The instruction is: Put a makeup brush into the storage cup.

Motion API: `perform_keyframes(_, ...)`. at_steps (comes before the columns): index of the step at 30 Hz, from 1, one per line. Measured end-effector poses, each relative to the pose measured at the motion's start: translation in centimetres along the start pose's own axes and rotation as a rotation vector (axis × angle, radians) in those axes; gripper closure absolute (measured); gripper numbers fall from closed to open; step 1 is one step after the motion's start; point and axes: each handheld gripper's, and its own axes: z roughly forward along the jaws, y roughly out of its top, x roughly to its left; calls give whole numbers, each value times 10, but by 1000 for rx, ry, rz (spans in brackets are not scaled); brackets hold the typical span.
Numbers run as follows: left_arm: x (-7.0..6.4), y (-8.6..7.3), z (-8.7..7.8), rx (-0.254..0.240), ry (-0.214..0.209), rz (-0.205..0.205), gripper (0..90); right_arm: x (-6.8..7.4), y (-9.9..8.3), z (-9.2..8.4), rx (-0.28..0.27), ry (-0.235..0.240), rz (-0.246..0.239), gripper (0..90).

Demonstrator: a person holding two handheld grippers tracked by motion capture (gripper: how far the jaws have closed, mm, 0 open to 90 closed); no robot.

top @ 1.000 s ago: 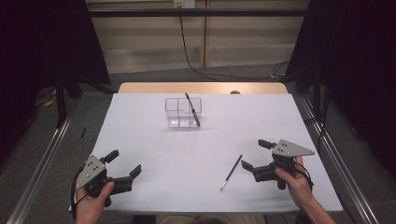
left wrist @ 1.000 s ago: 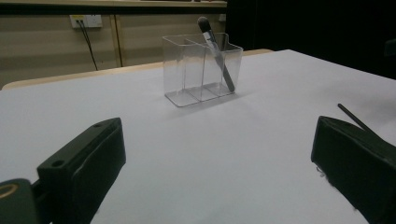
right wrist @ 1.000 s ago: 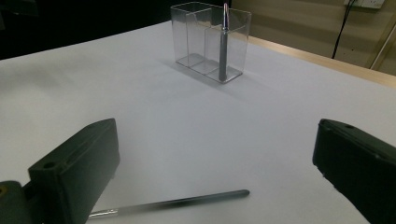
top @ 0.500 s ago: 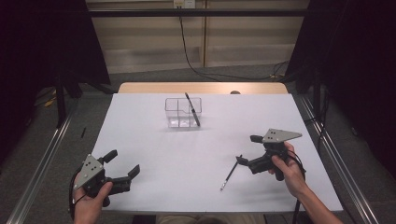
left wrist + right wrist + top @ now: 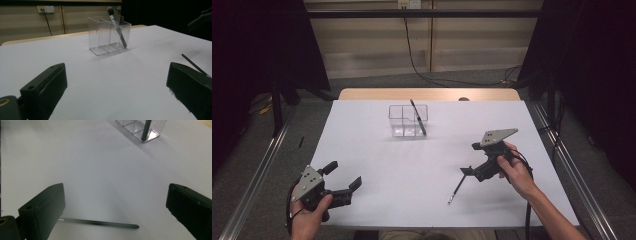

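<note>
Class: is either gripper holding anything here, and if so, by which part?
Nothing is held. The right gripper hovers open over the loose pen; the left gripper is open too.

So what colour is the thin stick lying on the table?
Black. The thin stick shows best in the right gripper view, lying on the white table.

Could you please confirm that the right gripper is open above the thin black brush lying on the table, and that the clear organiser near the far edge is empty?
Not quite: the clear organiser is not empty. The left gripper view shows a brush leaning in its right-hand compartment. The rest holds: the right gripper is open above the thin black brush lying on the table, as the right gripper view shows.
</note>
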Motion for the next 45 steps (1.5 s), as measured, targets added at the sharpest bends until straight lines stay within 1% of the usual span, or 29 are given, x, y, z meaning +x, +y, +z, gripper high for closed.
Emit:
perform_keyframes(3,0,0,0,-2,1,1,33,-1,3,4,53,21,-18,27)
perform_keyframes(5,0,0,0,-2,1,1,33,-1,4,7,103,44,-36,27)
perform_keyframes(6,0,0,0,-1,0,7,33,-2,5,9,125,57,-53,27)
perform_keyframes(7,0,0,0,-1,1,12,35,-2,6,10,145,59,-63,27)
perform_keyframes(10,0,0,0,-2,0,7,41,-1,10,13,198,94,-86,30)
perform_keyframes(11,0,0,0,-1,0,5,41,-1,10,15,212,113,-103,32)
perform_keyframes(12,1,0,0,-2,-2,5,41,-1,11,16,237,126,-107,30)
perform_keyframes(14,1,0,0,-2,-2,6,41,0,12,18,270,131,-120,30)
perform_keyframes(15,1,0,0,-1,-2,6,41,0,13,20,289,139,-138,35)
perform_keyframes(17,1,0,0,-1,0,9,41,1,14,23,317,158,-153,31)
perform_keyframes(19,1,0,0,-2,1,5,41,1,14,25,347,154,-168,43)
perform_keyframes(22,1,0,1,-1,0,8,41,0,15,30,396,165,-198,44)
perform_keyframes(23,1,0,1,-1,0,9,41,0,16,31,406,161,-205,43)
perform_keyframes(24,1,0,1,0,0,10,41,0,17,32,423,168,-209,43)
perform_keyframes(25,1,0,1,0,0,9,41,-1,18,33,440,167,-225,46)
perform_keyframes(26,1,0,1,0,0,12,41,-1,20,34,451,168,-236,50)
perform_keyframes(27,2,0,1,3,1,15,41,-1,21,34,463,171,-231,52)
perform_keyframes(30,2,0,1,3,2,12,41,-3,24,36,496,173,-253,78)
perform_keyframes(33,2,0,0,0,4,7,41,-3,23,39,531,180,-269,95)
perform_keyframes(34,2,0,0,2,3,12,41,-2,22,42,537,180,-272,105)
perform_keyframes(35,2,0,0,5,4,16,41,-2,22,44,547,183,-286,135)
perform_keyframes(36,2,0,0,6,3,17,41,-2,21,45,555,186,-284,137)
perform_keyframes(38,2,0,1,7,4,17,41,-3,20,48,574,184,-298,145)
perform_keyframes(40,2,0,1,6,2,16,41,-4,18,51,591,186,-305,133)
perform_keyframes(41,2,-1,1,7,2,16,41,-5,18,53,597,186,-309,111)
perform_keyframes(44,3,-1,2,6,1,14,41,-5,18,56,598,201,-330,100)
perform_keyframes(45,3,-1,3,9,1,17,41,-4,19,57,608,195,-334,98)
